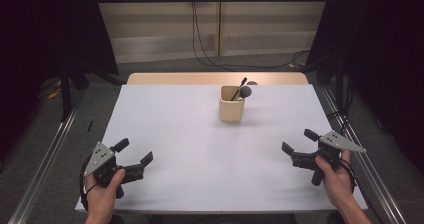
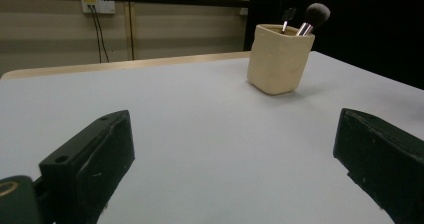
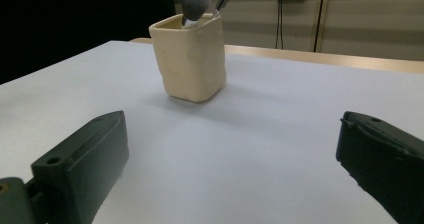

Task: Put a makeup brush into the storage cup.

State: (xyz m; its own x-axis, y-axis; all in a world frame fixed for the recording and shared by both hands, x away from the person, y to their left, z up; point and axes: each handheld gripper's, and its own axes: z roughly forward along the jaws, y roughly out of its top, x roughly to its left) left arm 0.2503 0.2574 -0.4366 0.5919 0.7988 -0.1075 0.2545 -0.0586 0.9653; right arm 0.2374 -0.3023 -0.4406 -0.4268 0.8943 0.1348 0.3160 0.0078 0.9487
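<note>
Evidently nothing is begun: both the left gripper and right gripper rest spread and empty, with the brush cup at twelve o'clock needing a reach.

One cup on the table — two brushes in it, I think — and two grippers.

My jaws are matt black on both the left gripper and the right gripper, each topped by a grey plate; the table is plain white, the cup cream, its brush head dark grey
</note>
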